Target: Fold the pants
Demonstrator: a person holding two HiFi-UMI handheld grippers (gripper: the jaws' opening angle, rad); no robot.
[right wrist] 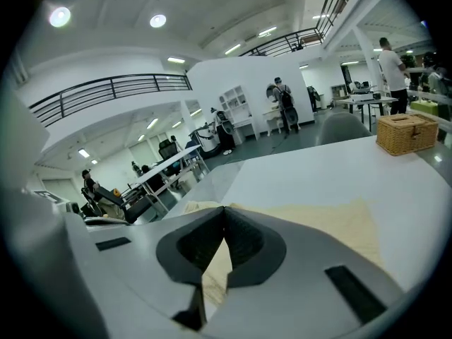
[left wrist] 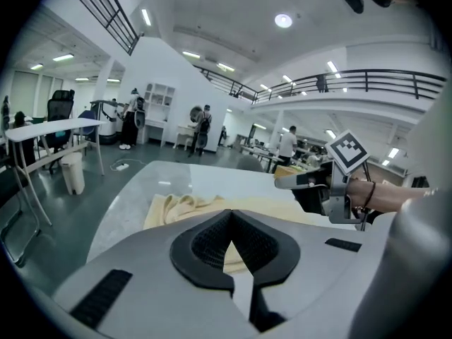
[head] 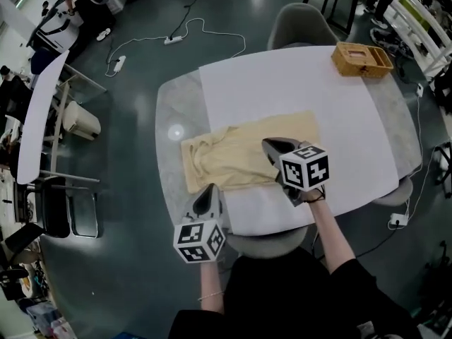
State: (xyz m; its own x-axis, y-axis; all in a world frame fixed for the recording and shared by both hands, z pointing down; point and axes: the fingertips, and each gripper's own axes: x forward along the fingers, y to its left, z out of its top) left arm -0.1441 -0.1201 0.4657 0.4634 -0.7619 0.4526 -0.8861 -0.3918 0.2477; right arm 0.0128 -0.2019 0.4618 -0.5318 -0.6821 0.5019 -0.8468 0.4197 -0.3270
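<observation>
Cream pants (head: pixel 233 150) lie flat on a white sheet (head: pixel 318 90), with the bunched waist end at the left. My right gripper (head: pixel 268 145) hovers over the middle of the pants, and its jaws meet at the tips (right wrist: pixel 224 209). Cream cloth (right wrist: pixel 332 224) shows through the gap below those tips, and no fold is visibly clamped. My left gripper (head: pixel 210 188) sits at the near edge of the pants, close to the table's front. Its jaws also meet at the tips (left wrist: pixel 227 214), with the pants (left wrist: pixel 183 207) lying beyond them. The right gripper (left wrist: pixel 282 182) reaches in from the right in the left gripper view.
A wicker basket (head: pixel 361 59) stands at the far right corner of the table (head: pixel 173 104). A grey chair (head: pixel 300 23) is behind the far edge. The table's front edge is just under my hands. Cables and desks are on the floor around.
</observation>
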